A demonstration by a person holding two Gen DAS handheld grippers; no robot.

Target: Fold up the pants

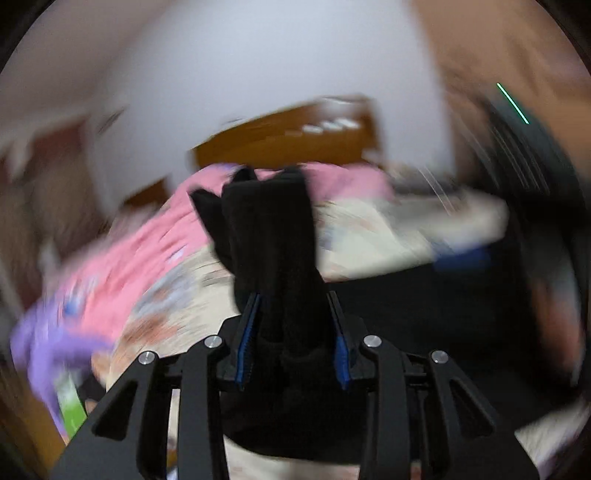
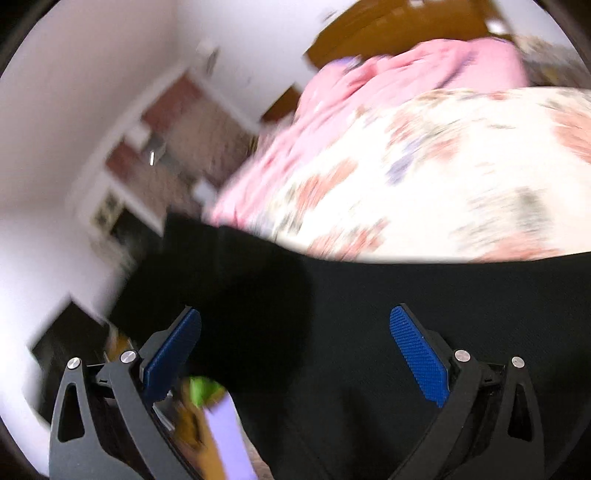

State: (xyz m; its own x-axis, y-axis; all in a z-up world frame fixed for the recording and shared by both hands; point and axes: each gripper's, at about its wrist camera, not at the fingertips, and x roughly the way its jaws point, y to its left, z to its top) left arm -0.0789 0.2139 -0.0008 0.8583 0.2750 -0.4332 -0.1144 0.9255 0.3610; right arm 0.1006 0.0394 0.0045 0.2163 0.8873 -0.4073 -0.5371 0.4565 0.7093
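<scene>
My left gripper is clamping a thick bunch of the black pants, the cloth standing up between my 2 blue pads and spilling down behind them over the frame. Both pads are pressing into the fabric, jaws narrow around it. Everything around is smearing with blur. The rest of the pants is stretching off to the right as a dark sheet over the floral bedspread.

My right gripper is hanging with its jaws wide, nothing pinched between its pads. It is looking down on the pants, which are spreading flat beneath it across the bedspread. A pink blanket is lying heaped farther back, by the wooden headboard.
</scene>
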